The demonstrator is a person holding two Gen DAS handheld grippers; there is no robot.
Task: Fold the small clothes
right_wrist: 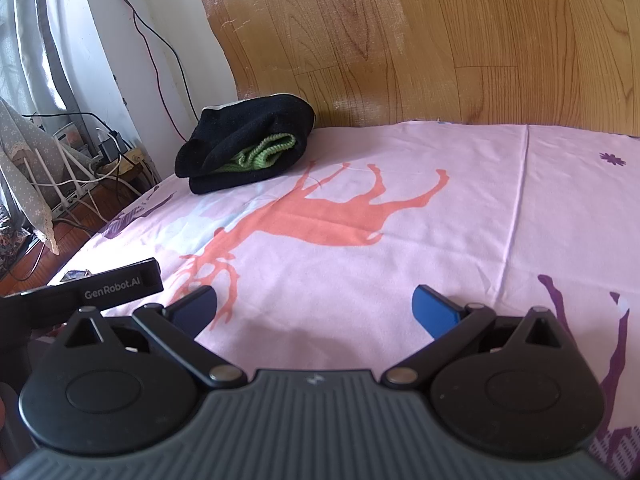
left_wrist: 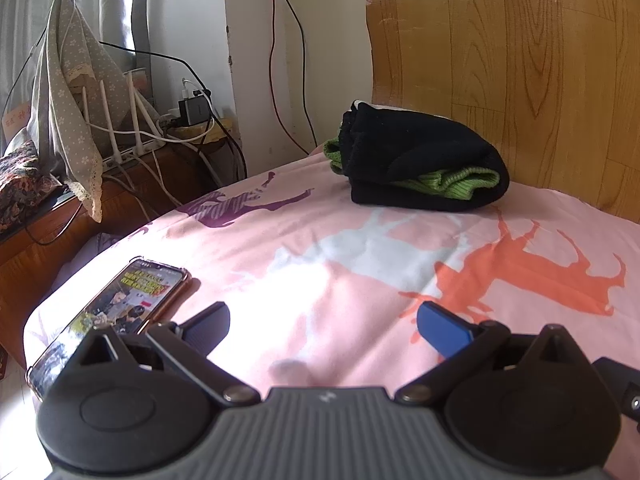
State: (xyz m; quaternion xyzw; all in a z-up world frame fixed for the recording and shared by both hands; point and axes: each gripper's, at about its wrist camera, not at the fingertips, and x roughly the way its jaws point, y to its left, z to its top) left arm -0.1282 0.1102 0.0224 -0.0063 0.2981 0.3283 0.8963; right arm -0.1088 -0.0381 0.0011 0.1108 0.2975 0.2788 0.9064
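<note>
A folded black garment with a green knit piece tucked inside (left_wrist: 420, 164) lies on the pink deer-print bed sheet (left_wrist: 320, 272) at the far side, by the wooden headboard. It also shows in the right wrist view (right_wrist: 248, 148) at the far left. My left gripper (left_wrist: 324, 326) is open and empty, low over the sheet, well short of the garment. My right gripper (right_wrist: 316, 312) is open and empty over the orange deer print. The left gripper's body shows at the right wrist view's left edge (right_wrist: 100, 292).
A phone (left_wrist: 116, 312) with its screen lit lies on the sheet by the left gripper's left finger. A wooden bedside cabinet (left_wrist: 120, 200) with a router, chargers, cables and a draped grey cloth (left_wrist: 68, 100) stands left of the bed. The wooden headboard (right_wrist: 440, 40) rises behind.
</note>
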